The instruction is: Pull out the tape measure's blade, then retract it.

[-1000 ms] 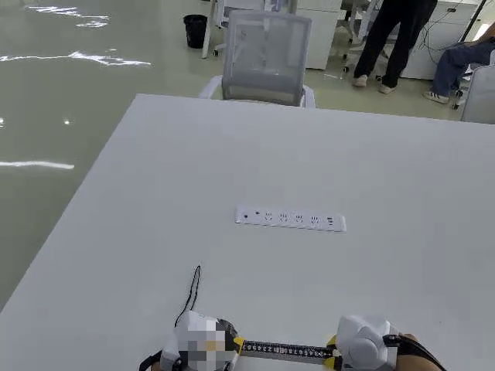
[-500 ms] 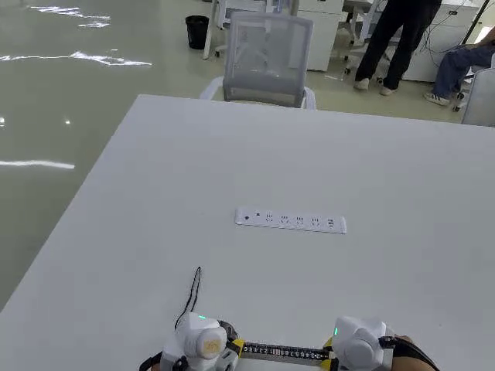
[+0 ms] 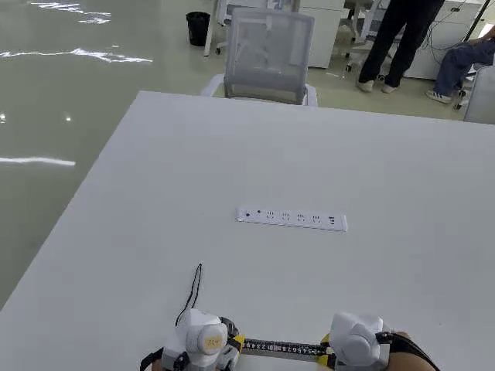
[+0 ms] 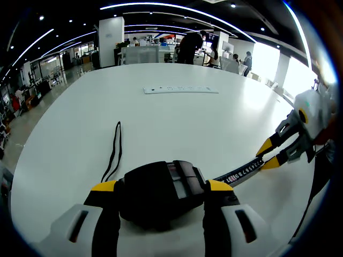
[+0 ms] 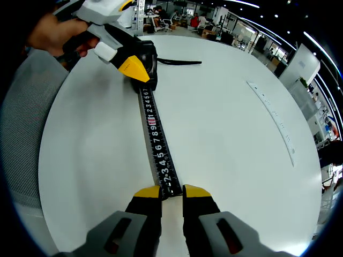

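Note:
The black tape measure case (image 4: 163, 190) rests on the white table (image 3: 309, 154), with my left gripper (image 4: 162, 187) shut on it between yellow-tipped jaws. Its yellow blade (image 5: 158, 139) is drawn out a short way, about a dozen centimetres of numbers showing. My right gripper (image 5: 170, 191) is shut on the blade's end hook. In the head view the left gripper (image 3: 220, 348) and right gripper (image 3: 329, 355) sit at the table's near edge with the blade (image 3: 282, 348) stretched between them. The case's black wrist strap (image 3: 193, 290) trails away across the table.
A white power strip (image 3: 291, 219) lies mid-table beyond the grippers. A grey mesh chair (image 3: 267, 54) stands at the far edge. A black bin (image 3: 197, 29) and a standing person (image 3: 394, 39) are on the floor behind it.
The two grippers stand slightly closer together, with a little less blade showing between them. The head view has shifted a little.

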A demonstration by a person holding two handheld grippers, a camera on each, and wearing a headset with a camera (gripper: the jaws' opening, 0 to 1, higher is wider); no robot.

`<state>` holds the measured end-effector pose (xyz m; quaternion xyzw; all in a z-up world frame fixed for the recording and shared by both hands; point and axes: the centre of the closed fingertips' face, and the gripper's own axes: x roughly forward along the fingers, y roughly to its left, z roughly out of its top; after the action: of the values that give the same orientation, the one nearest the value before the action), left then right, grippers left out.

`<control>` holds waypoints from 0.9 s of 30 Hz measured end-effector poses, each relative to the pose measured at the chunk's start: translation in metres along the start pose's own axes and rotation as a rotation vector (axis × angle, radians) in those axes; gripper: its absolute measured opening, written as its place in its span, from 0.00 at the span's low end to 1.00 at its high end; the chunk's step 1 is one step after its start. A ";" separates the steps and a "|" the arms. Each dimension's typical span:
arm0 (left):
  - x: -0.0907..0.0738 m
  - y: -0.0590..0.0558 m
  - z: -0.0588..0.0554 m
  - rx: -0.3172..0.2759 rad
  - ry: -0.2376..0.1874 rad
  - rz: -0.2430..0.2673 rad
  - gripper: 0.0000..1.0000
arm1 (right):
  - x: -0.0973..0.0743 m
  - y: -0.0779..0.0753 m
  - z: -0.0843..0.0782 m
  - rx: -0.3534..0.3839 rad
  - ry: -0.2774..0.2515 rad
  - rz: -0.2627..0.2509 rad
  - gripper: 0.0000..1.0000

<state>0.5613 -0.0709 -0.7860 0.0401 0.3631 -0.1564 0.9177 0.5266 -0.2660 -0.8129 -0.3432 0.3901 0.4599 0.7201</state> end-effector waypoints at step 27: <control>0.000 -0.001 0.000 -0.002 0.001 -0.001 0.59 | 0.005 0.003 0.013 -0.001 -0.008 0.009 0.12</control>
<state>0.5609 -0.0715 -0.7857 0.0392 0.3635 -0.1567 0.9175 0.5286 -0.2516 -0.8121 -0.3397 0.3885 0.4647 0.7195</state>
